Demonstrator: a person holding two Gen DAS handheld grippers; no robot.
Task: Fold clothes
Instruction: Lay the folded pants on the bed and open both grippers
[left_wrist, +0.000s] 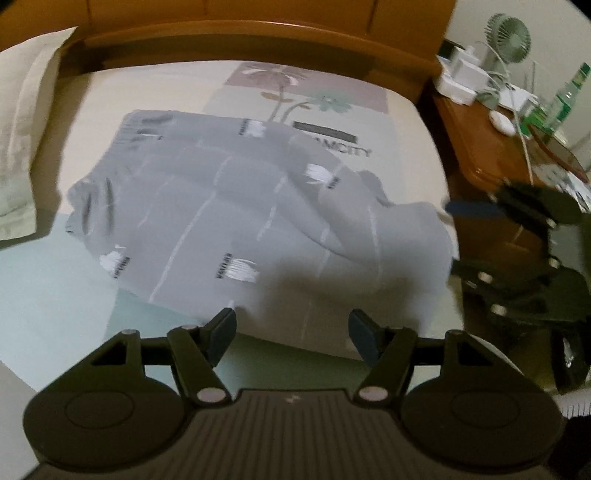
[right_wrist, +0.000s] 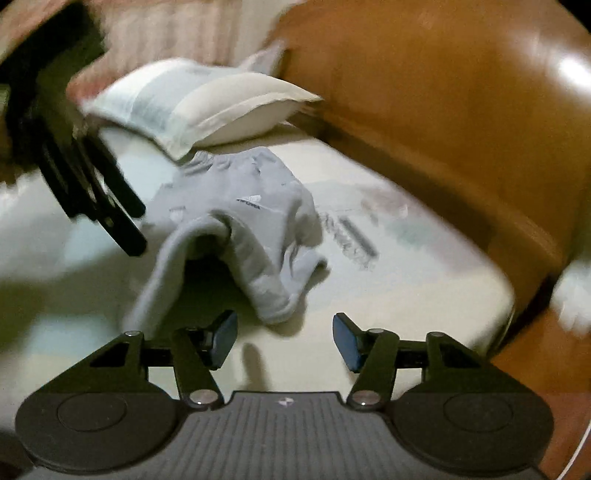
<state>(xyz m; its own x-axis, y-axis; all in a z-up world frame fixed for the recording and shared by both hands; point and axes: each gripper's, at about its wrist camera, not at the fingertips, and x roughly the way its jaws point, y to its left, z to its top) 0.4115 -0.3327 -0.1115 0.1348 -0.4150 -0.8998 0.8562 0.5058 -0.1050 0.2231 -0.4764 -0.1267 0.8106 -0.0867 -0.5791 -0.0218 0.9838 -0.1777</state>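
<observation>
Left wrist view is showing the bed (left_wrist: 388, 110) carrying a grey garment (left_wrist: 229, 206), lying crumpled across the mattress middle and reaching its right edge; a pillow (left_wrist: 26, 122) is sitting at the headboard-side left corner. The left gripper (left_wrist: 291, 336) is hovering released, nothing between its jaws. The right gripper (right_wrist: 284, 339) is likewise standing released and empty near the garment's raised end. Judged step: between folds, regrasping pending. The next move is calling for both grippers pinching opposite edges squarely.

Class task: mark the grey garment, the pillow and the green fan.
grey garment (left_wrist: 229, 206), left wrist view, middle of fabric.
pillow (right_wrist: 207, 107), right wrist view, its top face.
green fan (left_wrist: 508, 35), left wrist view, its round grille.
</observation>
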